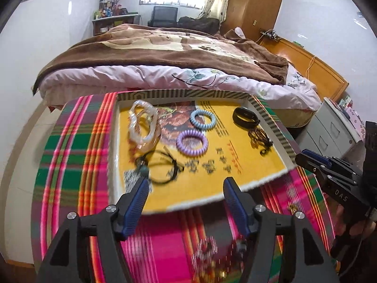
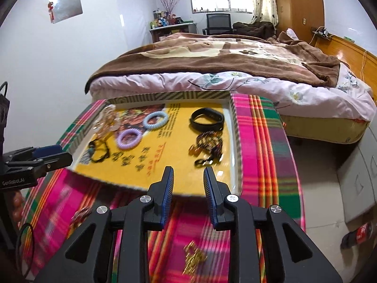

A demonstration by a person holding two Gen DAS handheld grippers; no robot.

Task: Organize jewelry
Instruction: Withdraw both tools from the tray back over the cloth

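Two hand-held grippers hover over the near edge of the tray point(image 1: 271, 118), and neither has anything in it. Left hand-held gripper point(image 1: 186, 186) is spread wide, right hand-held gripper point(image 2: 188, 173) is parted a bit narrower.

Tray sits on a plaid cloth point(image 1: 77, 146) covering the desk, pushed toward the far edge by the bed point(image 1: 165, 54). Inside it: clear bangles point(image 1: 143, 125) at the far left corner, a blue coil tie point(image 1: 202, 119) mid-far, a purple coil tie point(image 1: 192, 142) just nearer, a black band point(image 1: 245, 116) at the far right, and a dark beaded piece point(image 1: 258, 138) just in front of that. A black cord point(image 1: 162, 167) with a bead lies near the left side.

Still loose on the cloth by the near edge: a gold chain point(image 2: 194, 258) and some blurry sparkly bits point(image 1: 207, 254), can't tell what exactly.
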